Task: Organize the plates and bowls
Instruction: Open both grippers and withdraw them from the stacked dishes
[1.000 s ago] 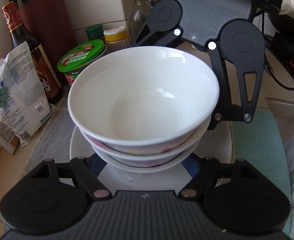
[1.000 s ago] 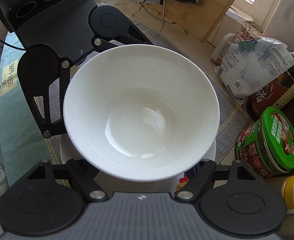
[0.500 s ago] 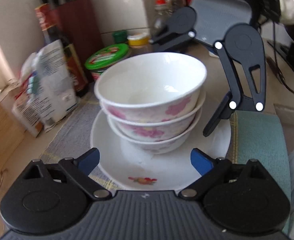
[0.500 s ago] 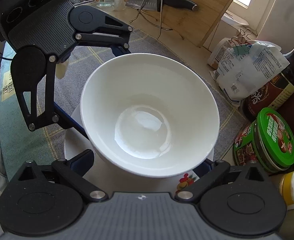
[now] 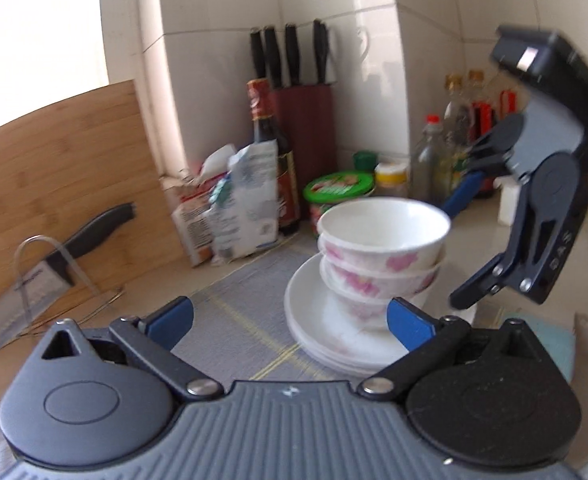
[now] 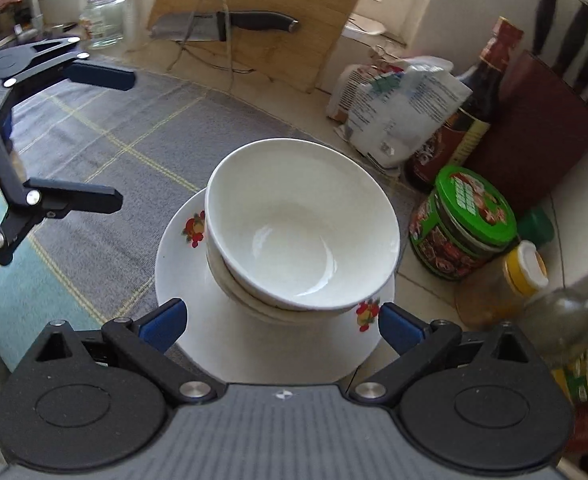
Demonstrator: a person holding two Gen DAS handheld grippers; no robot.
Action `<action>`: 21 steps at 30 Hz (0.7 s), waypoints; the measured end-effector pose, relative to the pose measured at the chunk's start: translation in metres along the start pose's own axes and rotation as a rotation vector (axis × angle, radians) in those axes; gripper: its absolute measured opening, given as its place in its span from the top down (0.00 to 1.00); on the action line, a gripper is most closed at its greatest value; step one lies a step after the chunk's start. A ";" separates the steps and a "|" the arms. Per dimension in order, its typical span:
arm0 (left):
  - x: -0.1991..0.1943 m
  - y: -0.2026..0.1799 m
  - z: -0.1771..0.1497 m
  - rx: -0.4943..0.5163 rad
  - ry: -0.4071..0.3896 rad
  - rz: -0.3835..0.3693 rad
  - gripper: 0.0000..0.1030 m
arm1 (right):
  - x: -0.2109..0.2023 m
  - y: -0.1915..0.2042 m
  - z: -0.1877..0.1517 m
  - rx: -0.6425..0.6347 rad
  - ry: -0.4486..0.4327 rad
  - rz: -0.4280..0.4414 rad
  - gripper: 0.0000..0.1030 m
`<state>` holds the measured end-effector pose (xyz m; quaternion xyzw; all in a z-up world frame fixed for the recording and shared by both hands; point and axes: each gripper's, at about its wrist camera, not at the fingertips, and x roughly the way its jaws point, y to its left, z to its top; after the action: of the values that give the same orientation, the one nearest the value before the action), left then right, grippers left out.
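Note:
Three nested white bowls (image 5: 381, 248) with pink flowers stand on a stack of white plates (image 5: 317, 320), on the grey mat. Seen from the right wrist, the bowl stack (image 6: 301, 232) sits off-centre on the top plate (image 6: 182, 280). My left gripper (image 5: 290, 320) has drawn back from the stack. Its jaws have just been opening and stand wide, gripping nothing. It also shows at the left edge of the right wrist view, left gripper (image 6: 110, 136). My right gripper (image 6: 280, 324) hangs open above the near plate rim, and right gripper (image 5: 463, 244) shows beside the bowls.
Behind the stack stand a green-lidded tin (image 6: 465, 224), a yellow-capped jar (image 6: 521, 268), a dark sauce bottle (image 5: 270, 152), paper bags (image 5: 238, 208) and a knife block (image 5: 305, 128). A cleaver on a wire stand (image 5: 50, 272) leans by a wooden board (image 5: 66, 168).
Both grippers have pulled back and upward from the bowl stack. The left jaws have spread wider and let go of the bowls, which stay on the plates.

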<state>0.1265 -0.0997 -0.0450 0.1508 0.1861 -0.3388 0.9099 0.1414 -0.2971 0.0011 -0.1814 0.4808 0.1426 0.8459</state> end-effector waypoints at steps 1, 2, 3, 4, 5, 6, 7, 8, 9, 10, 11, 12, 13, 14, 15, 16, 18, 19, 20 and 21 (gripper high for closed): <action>-0.005 0.001 -0.001 -0.007 0.007 0.022 0.01 | -0.003 0.007 0.000 0.051 0.013 -0.027 0.00; -0.012 0.003 -0.002 -0.024 0.002 0.024 0.01 | -0.006 0.014 -0.002 0.104 0.026 -0.066 0.00; -0.019 0.006 -0.003 -0.042 -0.008 0.009 0.01 | -0.009 0.020 -0.002 0.149 0.036 -0.099 0.00; -0.026 0.009 -0.004 -0.059 -0.010 -0.001 0.01 | -0.013 0.028 -0.003 0.200 0.049 -0.136 0.00; -0.034 0.011 -0.005 -0.073 -0.015 -0.006 0.01 | -0.017 0.035 -0.005 0.247 0.053 -0.171 0.00; -0.039 0.013 -0.007 -0.085 -0.014 -0.006 0.01 | -0.022 0.042 -0.007 0.293 0.044 -0.207 0.00; -0.043 0.015 -0.007 -0.094 -0.005 -0.005 0.01 | -0.028 0.048 -0.010 0.336 0.031 -0.233 0.00; -0.047 0.017 -0.007 -0.109 0.002 -0.005 0.01 | -0.035 0.055 -0.014 0.389 0.019 -0.261 0.00; -0.052 0.018 -0.008 -0.125 0.012 -0.003 0.01 | -0.042 0.059 -0.018 0.439 0.008 -0.281 0.00; -0.056 0.019 -0.006 -0.135 0.030 -0.001 0.01 | -0.049 0.064 -0.023 0.484 -0.001 -0.292 0.00; -0.059 0.019 -0.005 -0.144 0.053 0.003 0.01 | -0.055 0.068 -0.028 0.528 -0.008 -0.304 0.00; -0.062 0.019 -0.003 -0.154 0.068 0.012 0.01 | -0.062 0.071 -0.032 0.576 -0.018 -0.317 0.00; -0.065 0.018 -0.001 -0.162 0.079 0.022 0.01 | -0.067 0.074 -0.035 0.613 -0.028 -0.321 0.00; -0.068 0.017 0.001 -0.173 0.099 0.041 0.01 | -0.071 0.078 -0.039 0.648 -0.039 -0.321 0.00; -0.069 0.017 0.004 -0.184 0.119 0.057 0.01 | -0.075 0.081 -0.042 0.679 -0.049 -0.325 0.00; -0.071 0.016 0.006 -0.196 0.134 0.067 0.01 | -0.078 0.083 -0.045 0.700 -0.055 -0.327 0.00; -0.073 0.017 0.008 -0.233 0.162 0.075 0.01 | -0.083 0.088 -0.049 0.720 -0.061 -0.326 0.00; -0.073 0.016 0.009 -0.245 0.173 0.073 0.01 | -0.086 0.091 -0.050 0.728 -0.068 -0.337 0.00; -0.074 0.015 0.008 -0.247 0.178 0.072 0.01 | -0.087 0.092 -0.051 0.735 -0.075 -0.344 0.00; -0.075 0.013 0.009 -0.245 0.185 0.078 0.01 | -0.088 0.091 -0.051 0.743 -0.079 -0.346 0.00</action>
<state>0.0852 -0.0516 -0.0025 0.0763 0.3029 -0.2627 0.9129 0.0204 -0.2442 0.0379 0.0636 0.4290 -0.1783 0.8833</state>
